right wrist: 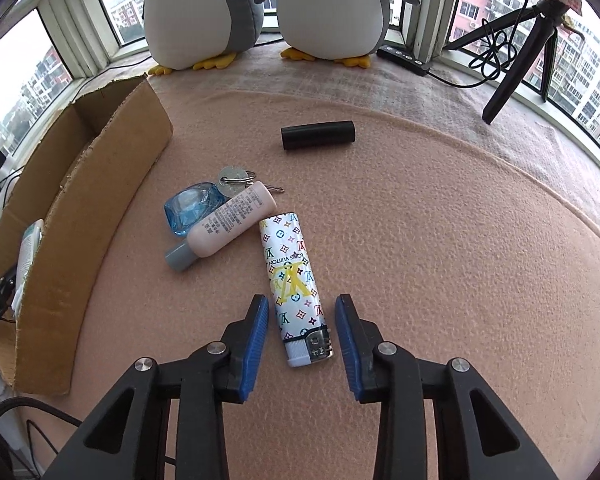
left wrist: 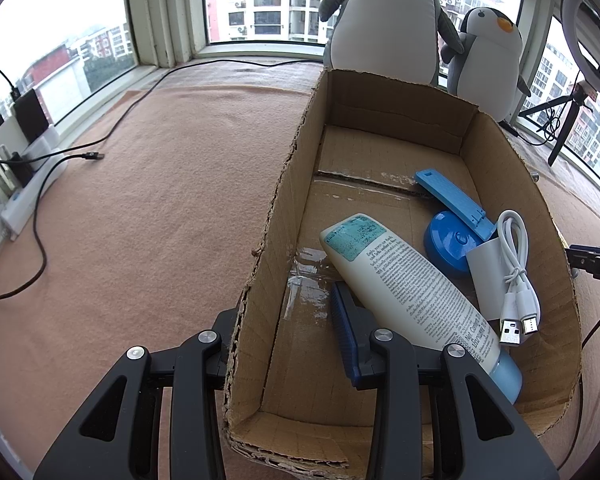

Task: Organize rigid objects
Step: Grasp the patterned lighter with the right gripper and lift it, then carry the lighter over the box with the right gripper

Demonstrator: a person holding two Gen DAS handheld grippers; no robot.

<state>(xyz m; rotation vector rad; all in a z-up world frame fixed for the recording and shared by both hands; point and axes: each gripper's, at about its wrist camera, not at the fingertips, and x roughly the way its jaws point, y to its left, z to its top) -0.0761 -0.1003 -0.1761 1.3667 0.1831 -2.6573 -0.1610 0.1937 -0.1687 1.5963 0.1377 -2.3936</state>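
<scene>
A peach felt mat [right wrist: 440,220] covers a window ledge. In the right wrist view, the right gripper [right wrist: 301,340] is spread wide, its blue-padded fingers on either side of a patterned lighter [right wrist: 294,284] lying flat on the mat; the pads are close to the lighter but not touching it. Just beyond the lighter lie a pink tube [right wrist: 226,226] with a grey cap, a small blue bottle [right wrist: 190,210] partly under the tube, and keys [right wrist: 236,180] touching them. Farther off, apart from the rest, lies a black cylinder [right wrist: 318,135]. A cardboard box [right wrist: 92,200] stands at the left of these things. In the left wrist view, the left gripper [left wrist: 288,340] is spread across the box's left wall [left wrist: 260,280]: its right finger [left wrist: 346,336] is inside the box, the left one outside and mostly hidden by the cardboard. Inside the box lie a large white tube [left wrist: 412,288] with a pale blue cap, a blue round gadget [left wrist: 452,224] with a folding arm, and a coiled white cable [left wrist: 518,276] on a white card. Two plush penguins [right wrist: 260,12] stand by the window behind.
</scene>
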